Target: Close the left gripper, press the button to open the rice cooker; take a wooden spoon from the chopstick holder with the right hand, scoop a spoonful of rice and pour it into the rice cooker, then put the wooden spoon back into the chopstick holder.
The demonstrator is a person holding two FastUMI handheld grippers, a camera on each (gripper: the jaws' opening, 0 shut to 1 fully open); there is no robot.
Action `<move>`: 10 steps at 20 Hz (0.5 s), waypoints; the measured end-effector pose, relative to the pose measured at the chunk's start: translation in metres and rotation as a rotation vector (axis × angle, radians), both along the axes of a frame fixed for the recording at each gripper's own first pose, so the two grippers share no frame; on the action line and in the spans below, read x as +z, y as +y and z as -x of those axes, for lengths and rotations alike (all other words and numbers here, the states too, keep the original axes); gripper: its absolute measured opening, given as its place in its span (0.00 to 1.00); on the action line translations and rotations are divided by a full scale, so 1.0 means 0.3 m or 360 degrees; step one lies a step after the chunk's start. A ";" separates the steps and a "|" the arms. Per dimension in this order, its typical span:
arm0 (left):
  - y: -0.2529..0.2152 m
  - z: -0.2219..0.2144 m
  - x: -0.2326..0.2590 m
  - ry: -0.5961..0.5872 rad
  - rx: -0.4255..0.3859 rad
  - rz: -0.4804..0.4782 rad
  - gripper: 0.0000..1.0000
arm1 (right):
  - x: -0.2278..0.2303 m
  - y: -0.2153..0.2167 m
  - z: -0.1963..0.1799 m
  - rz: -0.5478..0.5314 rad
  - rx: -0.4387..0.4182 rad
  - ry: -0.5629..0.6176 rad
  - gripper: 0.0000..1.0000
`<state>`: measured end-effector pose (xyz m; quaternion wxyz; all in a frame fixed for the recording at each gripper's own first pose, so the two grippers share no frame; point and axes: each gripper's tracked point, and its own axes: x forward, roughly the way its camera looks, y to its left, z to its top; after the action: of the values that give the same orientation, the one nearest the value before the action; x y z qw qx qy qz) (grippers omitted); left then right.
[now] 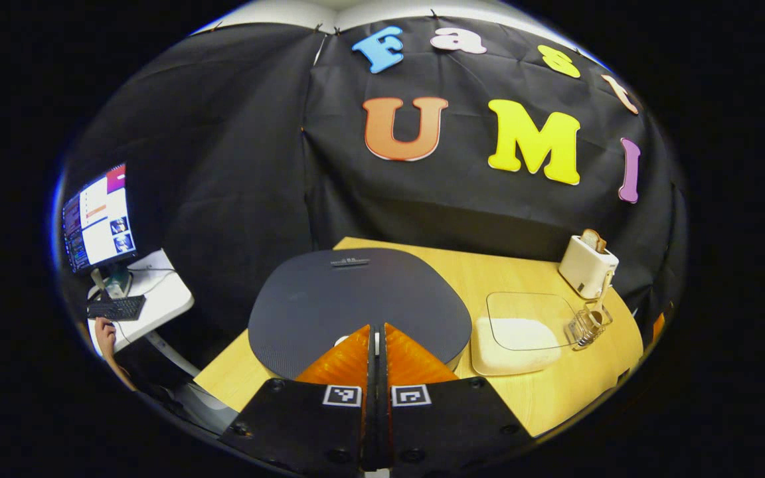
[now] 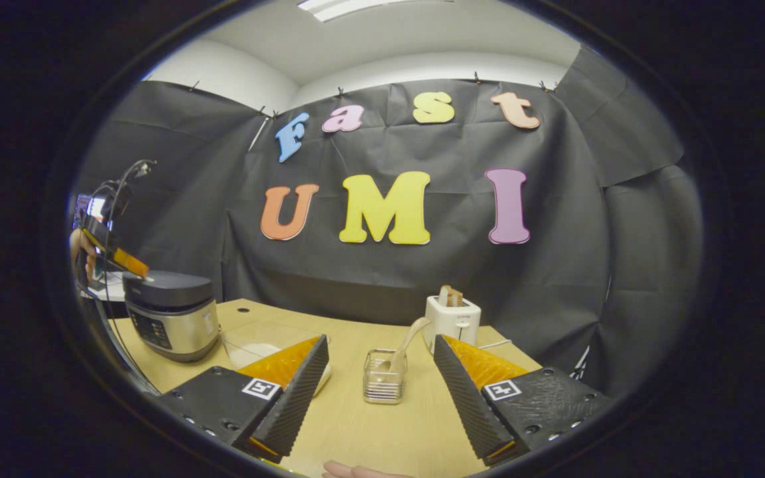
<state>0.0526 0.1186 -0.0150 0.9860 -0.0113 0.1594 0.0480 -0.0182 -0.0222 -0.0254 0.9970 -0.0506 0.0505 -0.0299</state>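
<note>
Left gripper (image 1: 376,332), fingers pressed together, tips over the dark round-lidded rice cooker (image 1: 356,299). Right gripper (image 2: 380,355) spread; clear wire chopstick holder (image 2: 384,377) with pale wooden spoon (image 2: 406,344) at twelve o'clock.

The rice cooker's button (image 1: 342,340) sits mostly hidden behind the left gripper (image 1: 376,332)'s closed fingertips; contact cannot be told.

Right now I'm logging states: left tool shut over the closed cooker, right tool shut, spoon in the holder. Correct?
Not quite: the right tool is open, its jaws wide apart in the right gripper view. The left tool is shut over the closed cooker, and the spoon stands in the holder.
</note>
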 end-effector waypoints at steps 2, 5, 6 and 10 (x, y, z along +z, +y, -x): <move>0.005 0.006 0.120 -0.0211 0.0070 -0.0086 0.03 | -0.033 -0.005 -0.010 0.0003 -0.0016 0.0033 0.95; -0.125 0.075 0.183 -0.0318 -0.0036 -0.0011 0.03 | -0.064 -0.007 -0.025 -0.0013 -0.0040 0.0075 0.95; -0.160 0.093 0.197 -0.0353 -0.0076 -0.0005 0.04 | -0.067 -0.005 -0.030 -0.0017 -0.0041 0.0082 0.95; -0.278 0.167 0.185 -0.0428 -0.0241 -0.0047 0.46 | -0.074 0.014 -0.061 -0.0047 0.0005 0.0097 0.95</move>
<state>0.0024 0.0353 0.0404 0.9993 0.0088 0.0255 -0.0261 0.0001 -0.0179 -0.0477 0.9957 -0.0369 0.0813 -0.0260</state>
